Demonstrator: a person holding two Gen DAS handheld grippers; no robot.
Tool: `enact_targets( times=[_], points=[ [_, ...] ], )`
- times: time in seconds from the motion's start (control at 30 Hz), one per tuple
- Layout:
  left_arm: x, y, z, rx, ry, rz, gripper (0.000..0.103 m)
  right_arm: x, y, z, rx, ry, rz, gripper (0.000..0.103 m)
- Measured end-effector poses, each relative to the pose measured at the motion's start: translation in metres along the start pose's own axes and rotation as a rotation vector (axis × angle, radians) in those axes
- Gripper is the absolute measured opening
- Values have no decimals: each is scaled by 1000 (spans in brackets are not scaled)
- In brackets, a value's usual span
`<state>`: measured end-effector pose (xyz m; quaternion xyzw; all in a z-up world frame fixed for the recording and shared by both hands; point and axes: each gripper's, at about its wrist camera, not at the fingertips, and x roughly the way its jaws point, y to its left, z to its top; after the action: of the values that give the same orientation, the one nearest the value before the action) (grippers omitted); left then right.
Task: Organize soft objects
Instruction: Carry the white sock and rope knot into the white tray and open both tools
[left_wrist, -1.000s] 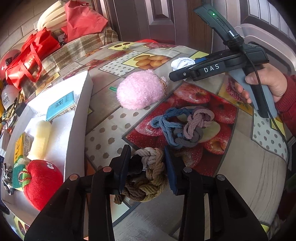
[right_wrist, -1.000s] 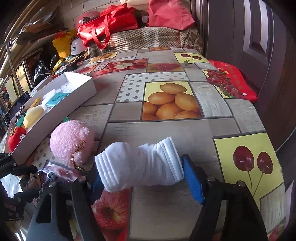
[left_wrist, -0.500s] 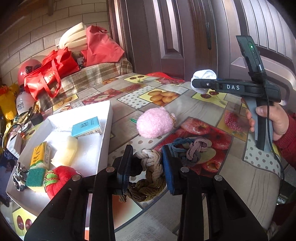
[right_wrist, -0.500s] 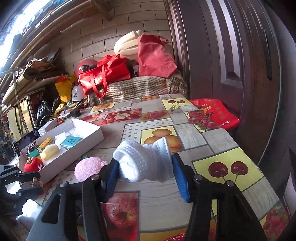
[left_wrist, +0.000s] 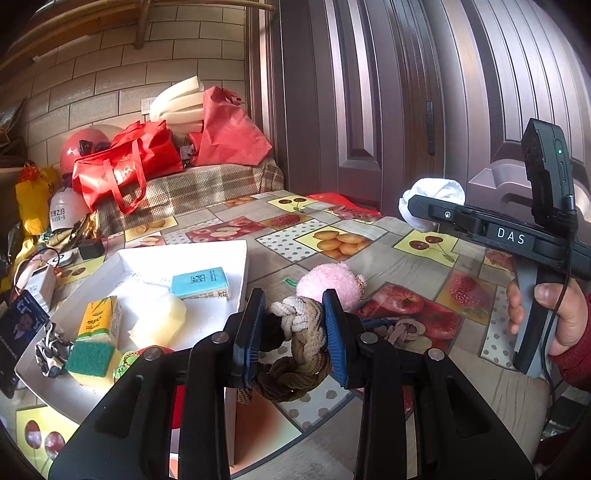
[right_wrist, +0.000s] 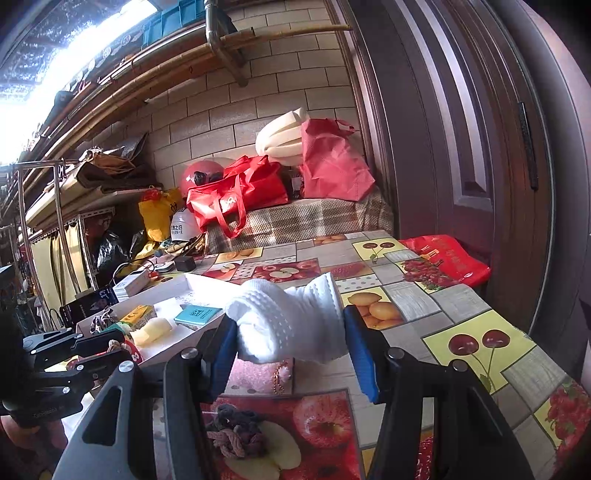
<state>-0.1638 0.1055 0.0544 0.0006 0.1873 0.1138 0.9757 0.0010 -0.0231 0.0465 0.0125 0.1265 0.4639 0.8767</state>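
Note:
My left gripper (left_wrist: 291, 310) is shut on a braided beige-and-brown rope knot (left_wrist: 301, 332), which hangs above the table beside the white tray (left_wrist: 236, 258). My right gripper (right_wrist: 291, 336) is shut on a rolled white cloth (right_wrist: 288, 317), held in the air over the fruit-print tablecloth (right_wrist: 476, 332). The left wrist view shows that cloth (left_wrist: 436, 192) at the tip of the right gripper (left_wrist: 415, 210), with a hand (left_wrist: 565, 317) on its handle. A pink plush ball (left_wrist: 328, 282) and a blue-and-mauve rope knot (left_wrist: 402, 328) lie on the table between the grippers.
The tray holds a blue packet (left_wrist: 199, 282), a pale foam piece (left_wrist: 162, 321), a green-and-yellow sponge (left_wrist: 92, 358) and a red plush. Red bags (left_wrist: 125, 173) and a plaid cloth sit at the table's far end. A brown door (left_wrist: 369, 110) stands close on the right.
Both grippers have risen and tipped up toward level. The right jaws closed in on the white cloth and carried it up off the table. The rope knot rose with the left gripper.

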Motion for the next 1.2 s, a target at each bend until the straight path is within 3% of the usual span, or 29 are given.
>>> enact_targets(
  times=[0.6,0.9,1.2],
  points=[
    [-14,29,-5,-36,-77,130,31,17,59,-8,-122,44,107,55],
    [-33,70,-12,-112,-134,284,31,34,85,-11,-165,79,145,55],
    [-25,118,-16,-223,-107,377,31,60,114,-18,-185,135,189,55]
  ],
)
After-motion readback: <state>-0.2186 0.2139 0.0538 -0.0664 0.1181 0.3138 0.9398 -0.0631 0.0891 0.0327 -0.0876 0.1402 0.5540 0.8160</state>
